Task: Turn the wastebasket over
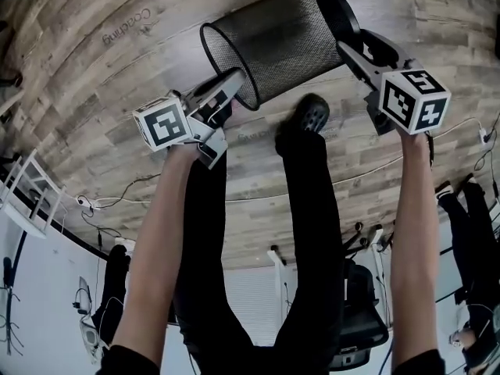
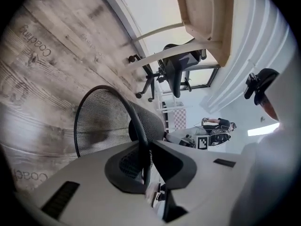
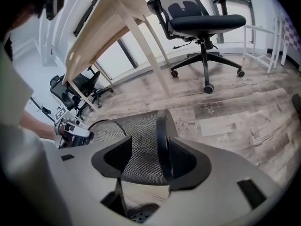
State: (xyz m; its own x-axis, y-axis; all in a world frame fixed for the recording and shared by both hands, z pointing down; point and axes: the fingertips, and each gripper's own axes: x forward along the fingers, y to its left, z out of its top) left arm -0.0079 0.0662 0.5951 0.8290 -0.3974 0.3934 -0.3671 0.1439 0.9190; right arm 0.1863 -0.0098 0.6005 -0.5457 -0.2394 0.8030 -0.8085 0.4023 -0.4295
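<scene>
Over the wood floor (image 1: 117,69), just ahead of the person's shoe (image 1: 308,116), the basket (image 1: 281,41) lies tipped on its side between the two grippers. It is black mesh with a dark band round its base. In the head view its open mouth faces lower left and its base points upper right. Whether any part of it rests on the floor I cannot tell.

The left gripper (image 1: 234,80) meets the mouth at its lower edge. In the left gripper view the jaws are clenched on the rim, one inside the basket (image 2: 99,121) and one outside, with the rim wire pinched between the pads of that gripper (image 2: 146,149).

The right gripper (image 1: 351,49) is at the base end. In its own view its jaws stand wide apart around the base edge of the basket (image 3: 141,145). The dark band sits close against the right-hand jaw, and the other jaw lies in front of the mesh wall. The pads of this gripper (image 3: 150,142) do not pinch the basket.

Each gripper carries a marker cube, the left (image 1: 166,123) and the right (image 1: 414,100), near the person's wrists. The person's legs (image 1: 312,233) run down the middle of the head view. A desk (image 3: 108,18) and a chair (image 3: 204,20) stand beyond the basket in the right gripper view.
</scene>
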